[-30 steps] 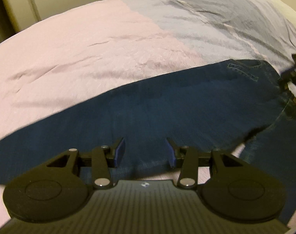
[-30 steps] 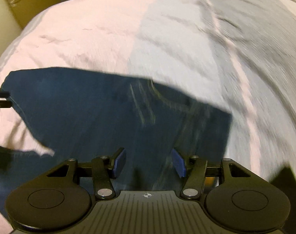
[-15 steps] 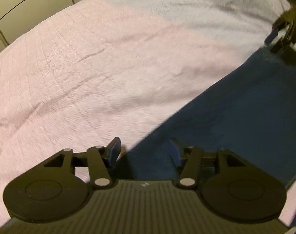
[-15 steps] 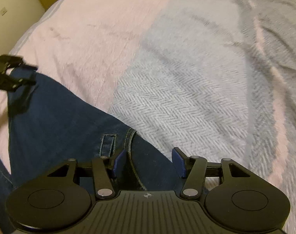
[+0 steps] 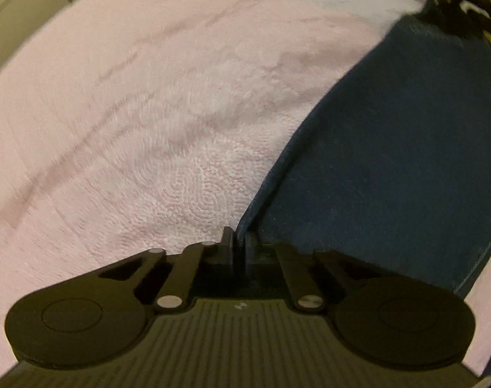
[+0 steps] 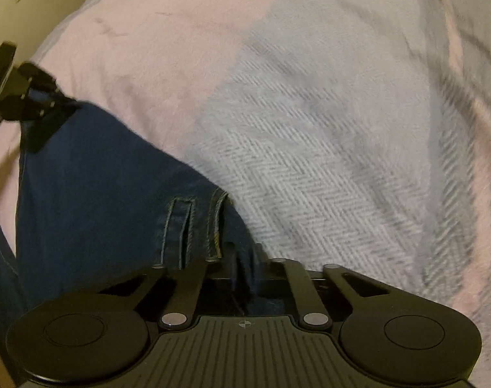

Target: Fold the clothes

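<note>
Both grippers have closed within the last half second. The left gripper (image 5: 239,237) now has its jaws pressed together on the edge of the jeans (image 5: 390,161), at the corner nearest the pink part of the blanket (image 5: 132,113). The right gripper (image 6: 243,252) pinches the waistband end of the jeans, just beside the belt loop (image 6: 179,226) and next to the grey herringbone part of the blanket.

Half a second earlier, both sets of jaws were spread, straddling the denim without holding it. One second earlier, both grippers hung farther from the jeans, and a wide expanse of the garment was in view.

The jeans lie on the blanket, spanning between the two grippers. In each wrist view the opposite gripper appears at the far end of the jeans.

Judgement: the grasp phase appears complete at both ends. The garment is ready to be lifted and carried over for a fold. Any slip at the thin left-hand edge would spoil alignment.
</note>
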`<state>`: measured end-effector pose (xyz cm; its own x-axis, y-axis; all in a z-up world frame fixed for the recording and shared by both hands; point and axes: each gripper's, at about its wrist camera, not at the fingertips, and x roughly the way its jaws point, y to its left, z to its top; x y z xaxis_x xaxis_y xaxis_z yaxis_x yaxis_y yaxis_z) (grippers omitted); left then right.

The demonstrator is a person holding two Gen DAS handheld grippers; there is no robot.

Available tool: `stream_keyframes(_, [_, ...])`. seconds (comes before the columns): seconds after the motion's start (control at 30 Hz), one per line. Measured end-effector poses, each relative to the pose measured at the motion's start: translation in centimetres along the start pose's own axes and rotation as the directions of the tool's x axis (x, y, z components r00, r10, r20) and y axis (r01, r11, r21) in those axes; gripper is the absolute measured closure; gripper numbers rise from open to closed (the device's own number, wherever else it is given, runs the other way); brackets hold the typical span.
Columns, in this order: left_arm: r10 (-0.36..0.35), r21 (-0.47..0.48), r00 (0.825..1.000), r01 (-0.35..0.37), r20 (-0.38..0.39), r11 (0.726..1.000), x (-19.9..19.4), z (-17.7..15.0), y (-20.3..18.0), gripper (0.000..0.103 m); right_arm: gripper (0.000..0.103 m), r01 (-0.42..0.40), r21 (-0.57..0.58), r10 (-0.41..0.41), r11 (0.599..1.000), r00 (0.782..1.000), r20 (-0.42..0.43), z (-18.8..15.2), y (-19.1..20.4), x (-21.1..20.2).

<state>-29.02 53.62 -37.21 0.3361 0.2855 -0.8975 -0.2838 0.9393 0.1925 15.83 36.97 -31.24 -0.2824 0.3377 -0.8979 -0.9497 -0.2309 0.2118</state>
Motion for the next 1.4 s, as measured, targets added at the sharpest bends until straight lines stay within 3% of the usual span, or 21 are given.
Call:
stream_keyframes(0.13, [0.115, -0.026, 0.99, -0.114, 0.086, 0.993, -4.5, -0.8, -1.9, 0.102, 0.103, 0.13, -0.087, -0.117, 0.988, 0.983, 0.144, -1.8, 3.9, -4.1])
stream_keyframes(0.23, [0.19, -0.136, 0.967, -0.168, 0.167, 0.976, -9.9, -2.2, -3.7, 0.102, 0.103, 0.247, -0.136, -0.205, 0.959, 0.942, 0.265, -4.1, 8.5, -8.2])
stream_keyframes(0.33, [0.234, -0.237, 0.947, -0.181, 0.221, 0.954, -16.3, -4.8, -7.3, 0.102, 0.103, 0.366, -0.187, -0.283, 0.912, 0.888, 0.362, -7.9, 14.5, -12.7])
stream_keyframes(0.43, [0.235, -0.337, 0.946, -0.151, 0.225, 0.929, -22.3, -8.5, -12.5, 0.102, 0.103, 0.425, -0.213, -0.325, 0.88, 0.865, 0.381, -12.4, 20.2, -15.4])
stream_keyframes(0.5, [0.199, -0.432, 0.962, -0.101, 0.188, 0.896, -24.4, -11.1, -15.7, 0.101, 0.103, 0.436, -0.251, -0.349, 0.864, 0.879, 0.325, -15.6, 23.7, -16.0])
stream_keyframes(0.53, [0.172, -0.487, 0.973, -0.078, 0.151, 0.87, -24.8, -12.6, -17.4, 0.097, 0.103, 0.421, -0.273, -0.354, 0.865, 0.898, 0.263, -17.3, 25.2, -15.5])
stream_keyframes(0.6, [0.089, -0.626, 0.995, -0.038, 0.05, 0.779, -24.1, -15.9, -20.3, 0.093, 0.101, 0.368, -0.315, -0.354, 0.875, 0.93, 0.104, -20.5, 27.6, -13.8])
stream_keyframes(0.67, [0.018, -0.723, 1.0, -0.026, -0.018, 0.691, -22.9, -18.3, -22.3, 0.092, 0.077, 0.373, -0.292, -0.393, 0.881, 0.92, -0.011, -22.9, 28.9, -11.8])
stream_keyframes(0.7, [0.0, -0.768, 1.0, -0.019, -0.025, 0.64, -22.6, -19.3, -22.9, 0.091, 0.074, 0.383, -0.271, -0.414, 0.883, 0.908, -0.062, -24.0, 29.4, -10.9])
stream_keyframes(0.77, [-0.011, -0.853, 1.0, -0.002, -0.009, 0.522, -22.1, -20.7, -23.4, 0.086, 0.072, 0.406, -0.113, -0.414, 0.907, 0.907, -0.071, -24.9, 29.2, -11.0])
stream_keyframes(0.83, [0.017, -0.922, 0.999, 0.02, 0.029, 0.388, -21.8, -21.5, -22.6, 0.069, 0.067, 0.367, 0.16, -0.367, 0.916, 0.93, -0.033, -26.0, 27.3, -11.8])
stream_keyframes(0.87, [0.035, -0.948, 0.998, 0.033, 0.046, 0.318, -21.6, -21.8, -22.1, 0.069, 0.064, 0.326, 0.304, -0.341, 0.895, 0.94, -0.006, -26.6, 26.2, -12.2])
stream_keyframes(0.9, [0.056, -0.963, 0.997, 0.037, 0.054, 0.267, -21.4, -22.1, -21.7, 0.069, 0.063, 0.275, 0.44, -0.318, 0.855, 0.948, 0.025, -27.2, 25.1, -12.6])
stream_keyframes(0.97, [0.084, -0.977, 0.996, 0.023, 0.041, 0.214, -20.8, -22.1, -20.8, 0.069, 0.062, 0.148, 0.676, -0.285, 0.721, 0.954, 0.095, -28.4, 22.9, -13.5])
stream_keyframes(1.03, [0.1, -0.987, 0.995, 0.008, 0.025, 0.164, -20.2, -22.2, -20.0, 0.064, 0.062, -0.003, 0.849, -0.272, 0.528, 0.947, 0.172, -29.6, 20.7, -14.4])
stream_keyframes(1.07, [0.1, -0.991, 0.995, 0.003, 0.017, 0.135, -19.9, -22.4, -19.8, 0.064, 0.061, -0.07, 0.894, -0.272, 0.443, 0.94, 0.208, -30.4, 19.8, -14.6])
stream_keyframes(1.13, [0.104, -0.997, 0.995, -0.012, -0.003, 0.083, -19.4, -23.1, -19.3, 0.064, 0.061, -0.177, 0.928, -0.282, 0.327, 0.919, 0.274, -32.0, 18.6, -14.6])
stream_keyframes(1.27, [0.13, -1.0, 0.991, 0.017, 0.017, -0.002, -18.6, -24.4, -19.4, 0.07, 0.06, -0.325, 0.928, -0.326, 0.184, 0.87, 0.37, -33.2, 16.1, -14.5])
stream_keyframes(1.33, [0.127, -0.999, 0.991, 0.035, 0.03, -0.033, -17.9, -24.8, -19.2, 0.071, 0.06, -0.383, 0.912, -0.344, 0.143, 0.845, 0.409, -33.9, 15.3, -14.2])
stream_keyframes(1.4, [0.127, -0.998, 0.991, 0.042, 0.035, -0.047, -17.3, -24.9, -19.1, 0.072, 0.059, -0.415, 0.903, -0.358, 0.115, 0.83, 0.427, -34.8, 14.8, -13.9])
